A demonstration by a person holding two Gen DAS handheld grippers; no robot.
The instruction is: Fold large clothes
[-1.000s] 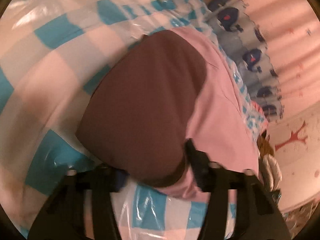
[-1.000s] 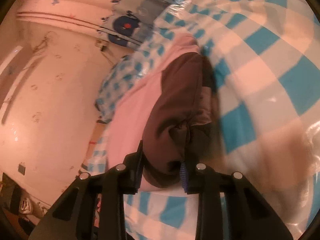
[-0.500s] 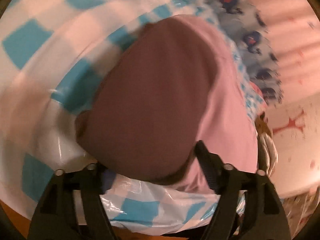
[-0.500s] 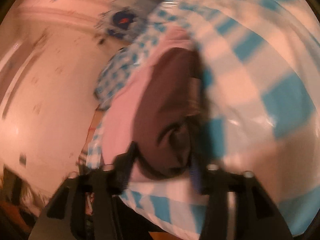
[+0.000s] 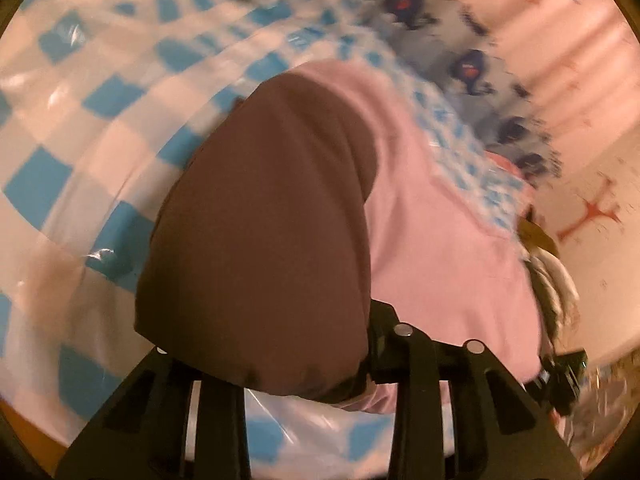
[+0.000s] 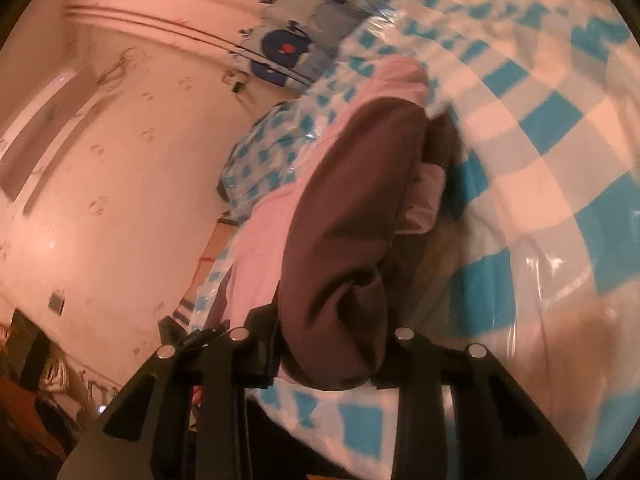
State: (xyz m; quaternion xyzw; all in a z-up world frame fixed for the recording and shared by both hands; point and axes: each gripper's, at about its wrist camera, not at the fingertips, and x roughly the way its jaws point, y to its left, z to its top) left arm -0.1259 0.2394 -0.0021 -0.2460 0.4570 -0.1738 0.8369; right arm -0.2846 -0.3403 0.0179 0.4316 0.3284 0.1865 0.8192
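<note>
A folded dark brown garment point(image 5: 272, 220) lies on top of a pink garment point(image 5: 440, 248) on a table with a blue-and-white checked plastic cover point(image 5: 100, 152). My left gripper point(image 5: 280, 376) is open, its fingers on either side of the near edge of the brown bundle. In the right wrist view the brown garment point(image 6: 352, 216) lies bunched over the pink garment point(image 6: 264, 240). My right gripper point(image 6: 328, 356) is open, its fingers either side of the bundle's near end.
A whale-print cloth point(image 5: 460, 52) hangs past the far table edge. A pink wall point(image 6: 100, 160) stands behind. The near table edge point(image 5: 24, 428) shows at lower left. The other gripper point(image 5: 560, 372) shows at the right edge of the pink garment.
Both grippers have pulled back toward the near table edge and risen slightly. The right gripper's fingers have spread wider. The garment bundle stays on the table.
</note>
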